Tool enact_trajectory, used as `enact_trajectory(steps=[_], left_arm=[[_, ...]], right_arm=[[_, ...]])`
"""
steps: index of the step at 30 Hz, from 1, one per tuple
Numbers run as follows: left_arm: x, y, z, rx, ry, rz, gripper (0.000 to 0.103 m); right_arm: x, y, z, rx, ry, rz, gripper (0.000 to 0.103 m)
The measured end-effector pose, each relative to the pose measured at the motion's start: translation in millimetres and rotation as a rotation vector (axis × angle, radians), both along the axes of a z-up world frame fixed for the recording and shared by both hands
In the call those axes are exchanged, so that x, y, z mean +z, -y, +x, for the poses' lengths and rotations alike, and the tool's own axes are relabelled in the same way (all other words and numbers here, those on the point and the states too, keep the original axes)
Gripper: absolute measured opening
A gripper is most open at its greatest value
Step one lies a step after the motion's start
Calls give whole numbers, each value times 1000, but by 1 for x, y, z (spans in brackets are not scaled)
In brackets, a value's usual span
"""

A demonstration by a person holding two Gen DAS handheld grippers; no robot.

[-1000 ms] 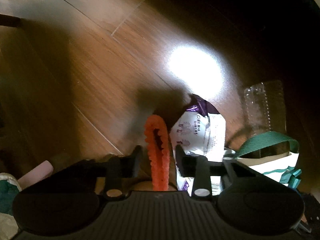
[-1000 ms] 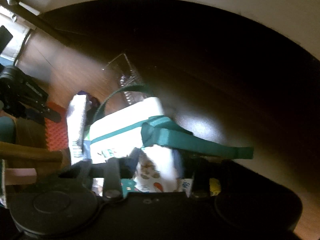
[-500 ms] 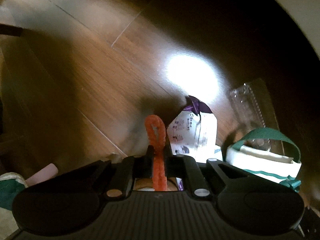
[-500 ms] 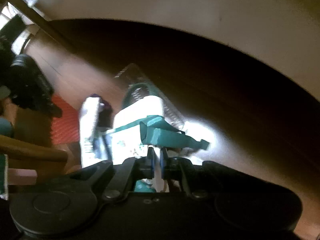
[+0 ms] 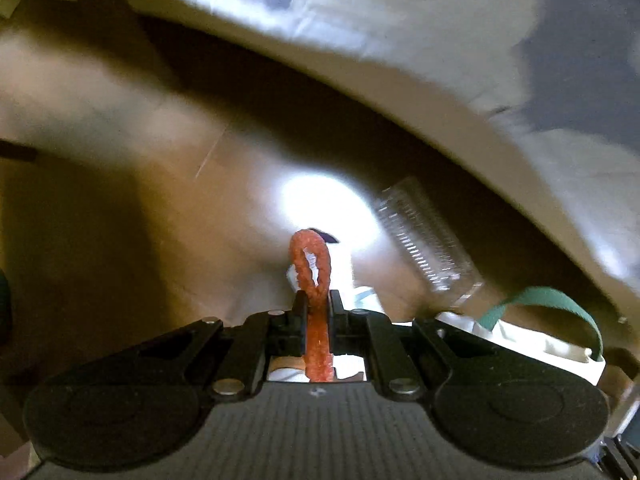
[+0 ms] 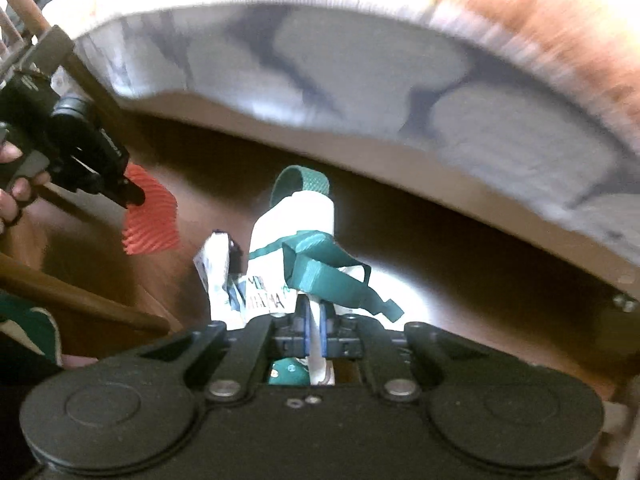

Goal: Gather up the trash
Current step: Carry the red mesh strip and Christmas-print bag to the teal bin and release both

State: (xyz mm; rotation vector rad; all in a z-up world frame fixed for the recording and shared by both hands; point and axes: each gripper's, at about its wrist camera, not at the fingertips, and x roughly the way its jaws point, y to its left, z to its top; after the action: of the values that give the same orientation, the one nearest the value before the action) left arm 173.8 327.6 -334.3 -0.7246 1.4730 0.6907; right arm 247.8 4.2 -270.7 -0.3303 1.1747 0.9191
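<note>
My left gripper (image 5: 316, 300) is shut on an orange ridged wrapper (image 5: 311, 264), pinched edge-on and lifted above the wooden floor. In the right wrist view the same orange wrapper (image 6: 150, 220) hangs from the left gripper (image 6: 132, 196) at the left. My right gripper (image 6: 316, 312) is shut on the rim of a white bag (image 6: 292, 228) with green handles (image 6: 320, 268), which hangs tilted below it. A white and purple snack packet (image 6: 214, 264) sits against the bag's left side. A clear plastic container (image 5: 424, 240) lies on the floor beyond.
A bed's edge with grey-white bedding (image 5: 400, 40) overhangs the floor at the top of both views. A person's hand (image 6: 12, 196) holds the left gripper. A wooden furniture rail (image 6: 80, 300) crosses the lower left. Bright glare (image 5: 320, 204) marks the floor.
Both grippers went from open to shut, the left on the orange wrapper and the right on the bag's rim. Both then rose, lifting wrapper and bag, and the bed came into view.
</note>
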Motion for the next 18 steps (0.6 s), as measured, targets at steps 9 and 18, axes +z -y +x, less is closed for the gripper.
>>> enact_trajectory(steps=[9,18], left_arm=[[102,32,-10,-47,189,31,9],[229,82,3,-218,399,148,9]], right_arm=[[111,72,-31,-139,175,101,5],[211,161,-53,-283,385,185,5]])
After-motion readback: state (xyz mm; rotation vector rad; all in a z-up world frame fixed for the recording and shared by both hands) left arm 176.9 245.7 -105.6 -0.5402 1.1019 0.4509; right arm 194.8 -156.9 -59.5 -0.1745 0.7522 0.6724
